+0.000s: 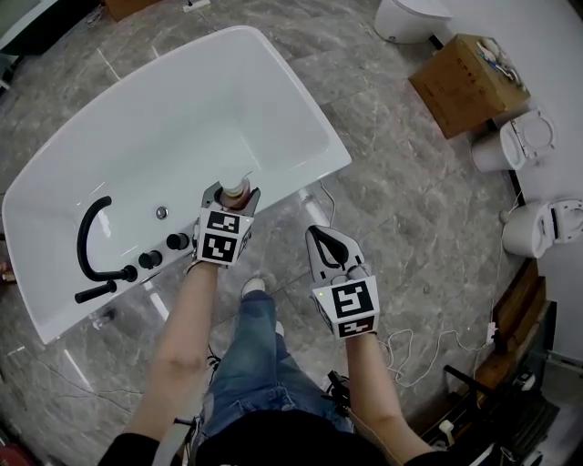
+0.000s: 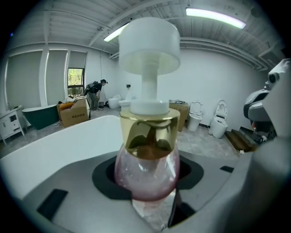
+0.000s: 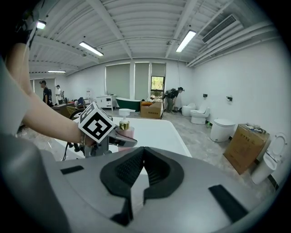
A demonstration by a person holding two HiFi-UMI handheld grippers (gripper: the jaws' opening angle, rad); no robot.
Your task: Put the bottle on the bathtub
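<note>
Left gripper (image 1: 230, 195) pinching a pink pump bottle (image 2: 146, 170) upright at the near rim of a white bathtub (image 1: 182, 127), just beside black taps (image 1: 150, 258), right gripper (image 3: 142, 157) pressed together, empty, above the grey floor (image 1: 401, 173)

No text, label, brand or number can be read anywhere.

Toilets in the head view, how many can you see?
3. One toilet at the top edge above the cardboard box, one just below that box, one lower at the right edge. More may sit outside the frame.
</note>
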